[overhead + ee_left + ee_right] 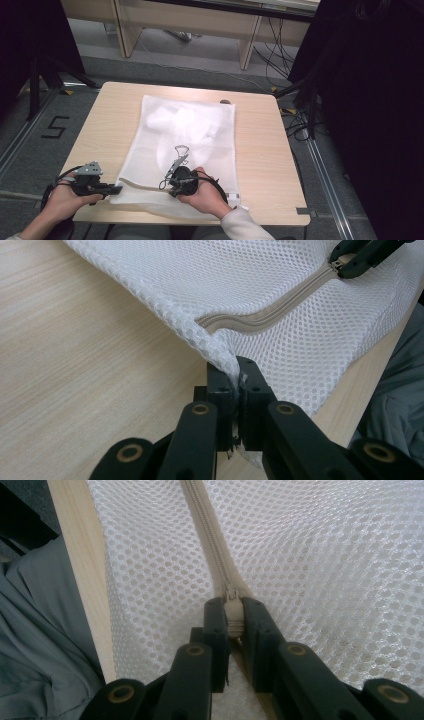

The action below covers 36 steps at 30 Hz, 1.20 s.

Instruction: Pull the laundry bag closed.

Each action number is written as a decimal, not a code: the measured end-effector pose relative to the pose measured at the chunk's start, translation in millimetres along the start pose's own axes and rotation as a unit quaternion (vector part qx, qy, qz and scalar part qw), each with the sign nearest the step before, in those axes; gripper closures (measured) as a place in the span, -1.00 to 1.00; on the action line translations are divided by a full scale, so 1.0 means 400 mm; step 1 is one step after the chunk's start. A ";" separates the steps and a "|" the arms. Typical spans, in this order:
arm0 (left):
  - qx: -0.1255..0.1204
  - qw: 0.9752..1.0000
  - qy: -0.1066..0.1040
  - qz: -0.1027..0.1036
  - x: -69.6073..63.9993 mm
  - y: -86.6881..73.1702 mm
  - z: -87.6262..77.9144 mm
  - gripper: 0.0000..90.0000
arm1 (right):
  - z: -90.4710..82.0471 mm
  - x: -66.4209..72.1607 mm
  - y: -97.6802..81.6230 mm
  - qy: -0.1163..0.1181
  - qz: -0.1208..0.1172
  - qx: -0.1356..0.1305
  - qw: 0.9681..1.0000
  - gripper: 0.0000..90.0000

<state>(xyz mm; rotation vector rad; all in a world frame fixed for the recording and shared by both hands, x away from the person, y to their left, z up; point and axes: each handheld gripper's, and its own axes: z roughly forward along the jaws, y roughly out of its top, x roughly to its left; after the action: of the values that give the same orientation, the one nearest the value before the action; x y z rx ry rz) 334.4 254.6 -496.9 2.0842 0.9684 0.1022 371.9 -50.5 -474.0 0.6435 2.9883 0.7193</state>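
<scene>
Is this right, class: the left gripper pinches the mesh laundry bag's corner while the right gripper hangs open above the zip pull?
No. The right gripper is shut on the zip pull, as the right gripper view shows. The left gripper does pinch the mesh laundry bag corner.

A lab or recording room is showing: black curtains [380, 100] flanking, cables [272, 47] trailing upper right, floor marker "5" [54, 127] at left.
</scene>
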 end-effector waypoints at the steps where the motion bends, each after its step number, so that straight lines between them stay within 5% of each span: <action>1: 0.004 1.000 -0.003 0.001 0.001 0.001 -0.002 0.90 | -0.001 -0.001 -0.001 -0.001 -0.001 0.000 1.000 0.82; 36: 0.002 1.000 0.004 0.002 0.001 -0.001 0.000 0.90 | -0.013 -0.011 -0.026 -0.007 -0.003 0.010 1.000 0.82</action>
<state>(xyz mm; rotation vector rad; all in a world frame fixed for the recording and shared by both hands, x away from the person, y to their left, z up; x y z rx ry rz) 334.6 255.0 -497.1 2.0909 0.9687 0.1114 371.4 -63.1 -474.4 0.6389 2.9872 0.6827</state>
